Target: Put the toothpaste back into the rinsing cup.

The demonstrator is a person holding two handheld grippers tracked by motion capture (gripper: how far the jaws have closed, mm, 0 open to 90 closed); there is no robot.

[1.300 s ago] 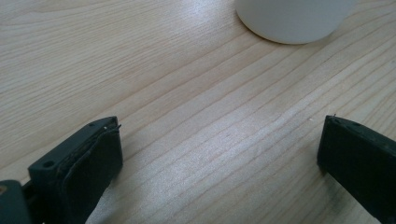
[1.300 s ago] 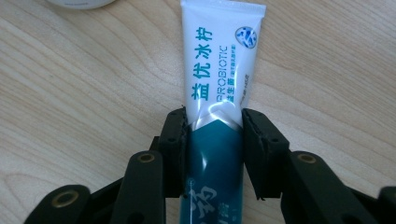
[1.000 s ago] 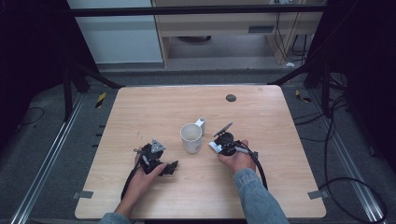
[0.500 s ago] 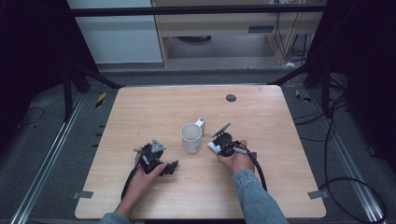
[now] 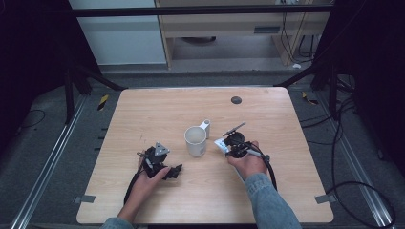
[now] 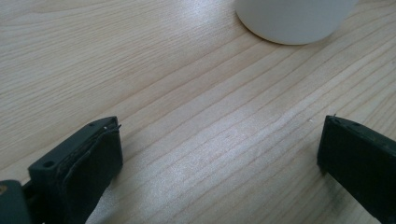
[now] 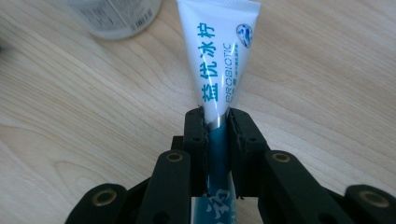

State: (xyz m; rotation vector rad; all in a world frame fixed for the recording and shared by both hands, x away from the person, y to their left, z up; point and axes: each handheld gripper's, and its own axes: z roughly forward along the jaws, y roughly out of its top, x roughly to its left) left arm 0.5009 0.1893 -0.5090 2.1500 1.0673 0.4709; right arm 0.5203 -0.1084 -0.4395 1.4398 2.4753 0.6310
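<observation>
**Toothpaste tube pinched beside the mug**

Here, on the pale wooden desk, a white mug stands upright near the middle, its handle pointing away from the person. The right hand-held gripper has its two black jaws closed tight on a white toothpaste tube with blue-green lettering; the tube runs up between the jaws and its flat crimped end points forward, toward a white object at the top edge of the right gripper view. In the high view this right hand-held gripper sits just to the right of the mug, held in the person's right hand, with a blue denim sleeve behind it.

The left hand-held gripper has its jaws spread wide with nothing between them but bare wood; the base of the mug shows ahead of it. In the high view the left hand-held gripper lies low on the desk, left of and nearer the person than the mug, gripped by the left hand

A small dark round spot marks the far side of the desk
</observation>
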